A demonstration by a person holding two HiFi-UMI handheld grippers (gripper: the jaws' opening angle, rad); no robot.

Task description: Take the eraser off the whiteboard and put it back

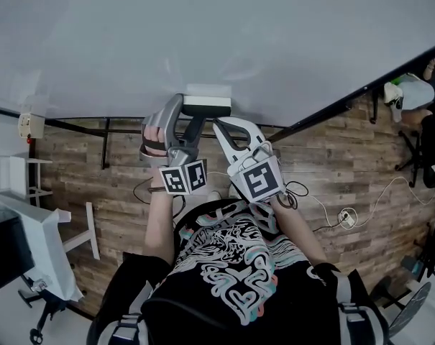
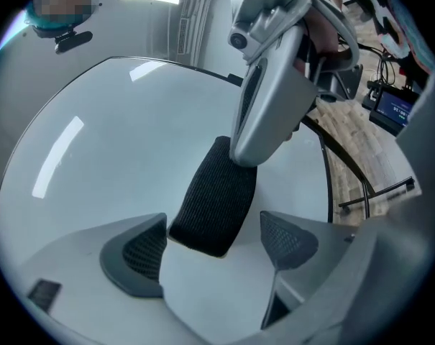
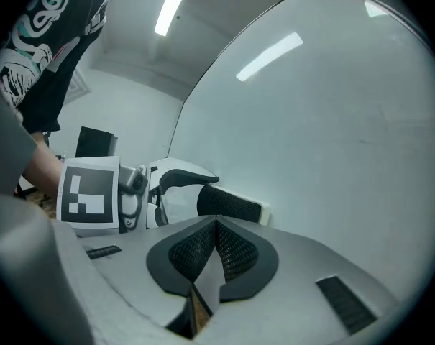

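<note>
Plainly holds the left gripper (image 2: 213, 244) up to the whiteboard (image 2: 109, 157) with jaws spread wide, one on either side of the near end of the eraser (image 2: 216, 192), neither pad pressing on it. Leaves the eraser, black with a white back, stuck flat on the board close to its lower edge. Holds the right gripper (image 3: 216, 254) just to the right, jaws closed together on nothing, tip just beside the eraser's right part.

black eraser (image 2: 213, 196), white whiteboard (image 1: 203, 34), wood-grain floor (image 1: 346, 164)
</note>
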